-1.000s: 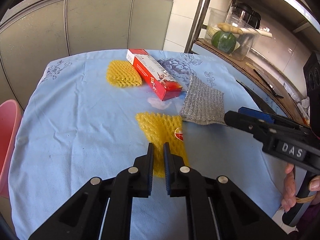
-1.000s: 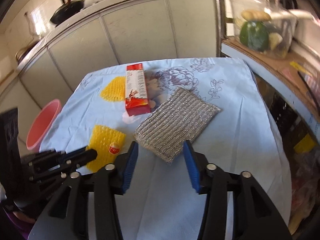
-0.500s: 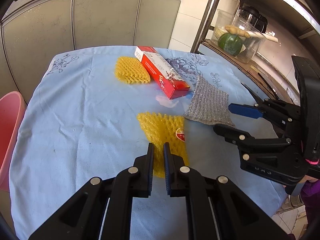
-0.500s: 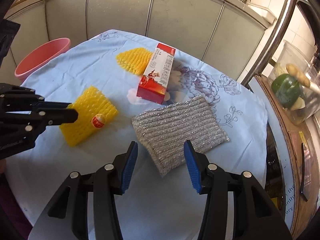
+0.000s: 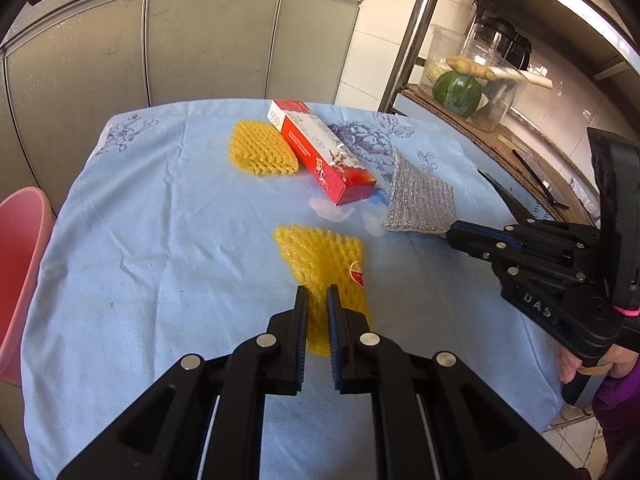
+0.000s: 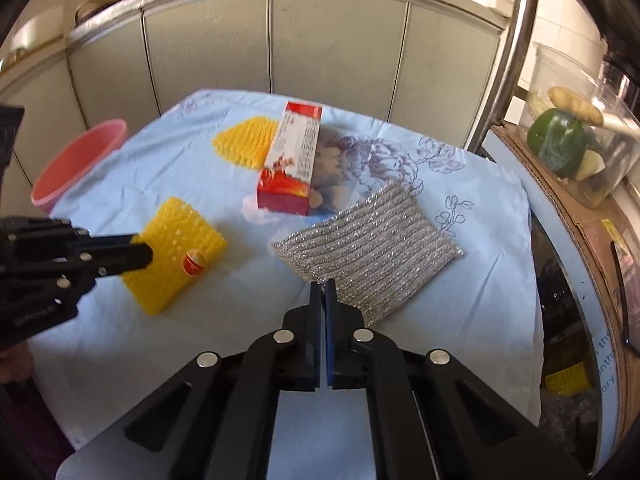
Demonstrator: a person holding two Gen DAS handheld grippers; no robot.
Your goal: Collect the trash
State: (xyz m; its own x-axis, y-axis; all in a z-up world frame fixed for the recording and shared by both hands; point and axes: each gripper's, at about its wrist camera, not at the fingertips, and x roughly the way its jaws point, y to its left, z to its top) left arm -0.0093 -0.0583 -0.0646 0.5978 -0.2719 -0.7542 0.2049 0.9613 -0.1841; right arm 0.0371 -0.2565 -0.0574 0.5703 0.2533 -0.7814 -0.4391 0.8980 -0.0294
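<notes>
On the blue cloth table (image 5: 140, 240) lie a near yellow foam net (image 5: 324, 256) with a red sticker, a far yellow foam net (image 5: 260, 152), a red carton (image 5: 324, 152) and a silver bubble pouch (image 5: 420, 200). My left gripper (image 5: 317, 300) hovers over the near net's front end, jaws almost shut with a narrow gap, holding nothing that I can see. My right gripper (image 6: 323, 292) is shut at the near edge of the silver pouch (image 6: 372, 248); whether it pinches the pouch is unclear. The near net (image 6: 176, 252), far net (image 6: 246, 144) and carton (image 6: 292, 160) also show in the right wrist view.
A pink basin (image 6: 76, 160) stands off the table's left side, also seen in the left wrist view (image 5: 20, 260). A metal rack with a clear container of vegetables (image 5: 472, 84) stands to the right. Grey cabinets (image 5: 200, 40) line the back.
My right gripper has closed from wide open and moved up to the silver pouch's near edge. My left gripper has stayed almost shut over the near yellow net.
</notes>
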